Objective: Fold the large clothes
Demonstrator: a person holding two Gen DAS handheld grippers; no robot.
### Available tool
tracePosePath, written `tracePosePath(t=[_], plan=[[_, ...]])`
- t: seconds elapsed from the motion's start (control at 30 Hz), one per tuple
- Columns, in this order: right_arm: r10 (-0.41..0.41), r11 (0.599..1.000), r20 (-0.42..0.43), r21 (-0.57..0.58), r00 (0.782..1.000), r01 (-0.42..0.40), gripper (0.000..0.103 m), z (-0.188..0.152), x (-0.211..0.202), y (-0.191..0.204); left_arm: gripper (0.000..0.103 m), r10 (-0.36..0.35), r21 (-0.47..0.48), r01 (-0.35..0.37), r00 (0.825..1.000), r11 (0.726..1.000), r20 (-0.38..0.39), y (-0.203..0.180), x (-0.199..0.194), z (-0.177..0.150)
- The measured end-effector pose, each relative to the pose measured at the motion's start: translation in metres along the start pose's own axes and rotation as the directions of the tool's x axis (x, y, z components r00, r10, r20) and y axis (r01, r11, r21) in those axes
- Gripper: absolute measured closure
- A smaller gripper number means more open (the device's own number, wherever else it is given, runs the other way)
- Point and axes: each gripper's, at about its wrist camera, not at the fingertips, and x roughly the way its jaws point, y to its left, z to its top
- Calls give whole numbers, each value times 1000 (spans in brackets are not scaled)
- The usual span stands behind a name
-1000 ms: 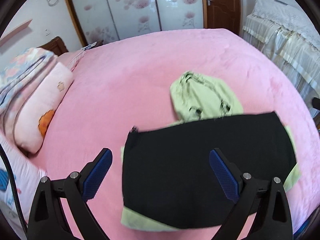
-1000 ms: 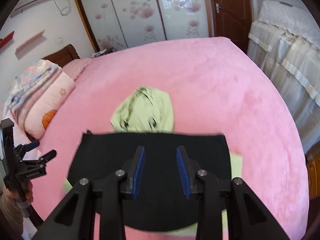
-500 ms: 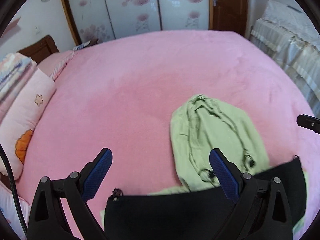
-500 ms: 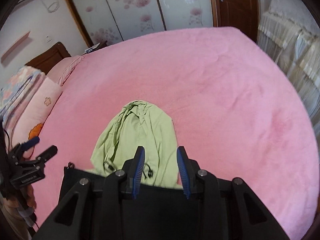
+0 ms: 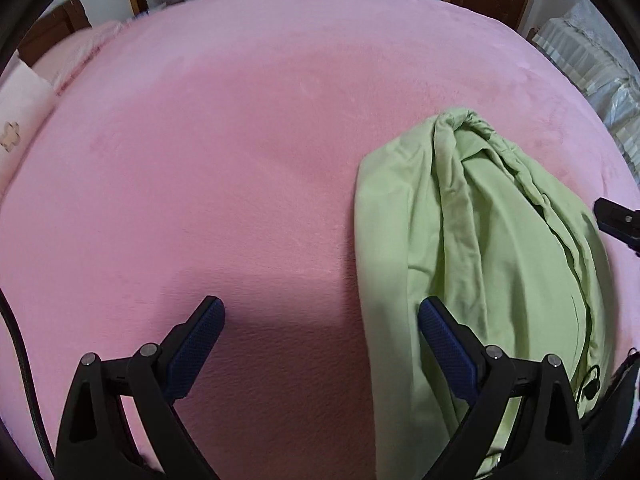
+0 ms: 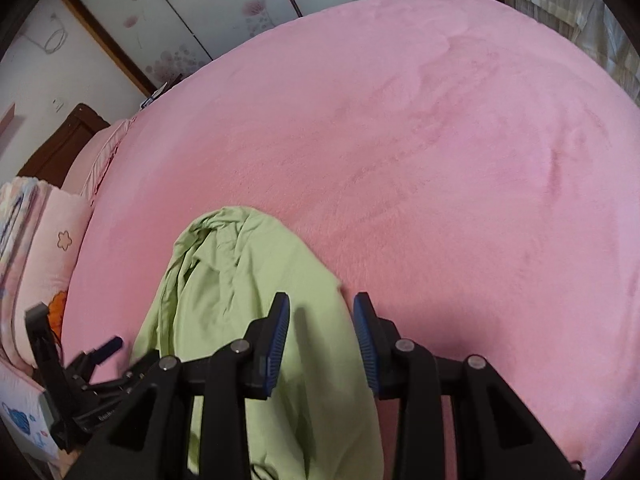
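Lying crumpled on the near part of a pink bedspread (image 5: 240, 140): one light-green garment (image 5: 480, 248). Left gripper (image 5: 320, 320), jaws wide apart, empty, hovered left of it; right gripper (image 6: 320, 316), jaws parted, empty, over its right edge. Pillow (image 6: 52, 248) left; floral wardrobe doors (image 6: 224, 8) far.

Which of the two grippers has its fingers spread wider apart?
The left gripper: its fingers stand wide apart over the pink bed. The right gripper shows a narrower gap, above the green garment.
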Motion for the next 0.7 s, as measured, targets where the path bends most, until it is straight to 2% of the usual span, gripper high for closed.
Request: tracePosePath(t=[0.1,0.13,0.17,0.2,0.23,0.27,0.3,0.37,0.47,0.53,0.6,0.7], plan=[[5,1000,-58,-18,998,-6,70,1,22,2,7,-22,-3,22,1000,1000,14,0,7,1],[2,1000,-70,-20,998,-3,70,0,28,3,18,-40,-4,40,999,999,28,-2,5,1],[-1,1000,-68,-24,998,-1,70,-2,32,4,40,-57,-4,57,998,998,37,-2,4,1],[-3,999,-50,-40,999,1,70,-5,32,6,54,-96,-8,97,995,995,41,-3,3,2],[-7,998,-34,-55,999,5,73,-8,31,9,85,-147,-15,148,988,989,40,-3,2,3],[-17,996,-18,-91,1000,16,93,-11,29,14,95,-175,-28,177,984,984,41,-5,-1,3],[-30,993,-15,-115,999,28,101,-13,27,17,95,-149,-29,151,987,988,64,-7,-7,3],[-31,988,9,-150,999,32,101,-16,15,24,98,-105,-7,107,989,994,107,-15,-18,2],[7,980,86,-199,996,10,101,-25,-19,35,99,-69,11,68,982,998,179,-20,-46,-3],[48,972,153,-234,987,-11,101,-36,-53,40,99,-75,3,77,969,997,237,-16,-73,-14],[105,961,230,-273,968,-40,101,-54,-94,41,99,-95,-3,100,950,995,299,-7,-108,-29],[184,939,295,-335,938,-78,101,-88,-143,40,99,-140,18,143,922,990,362,4,-153,-58]])
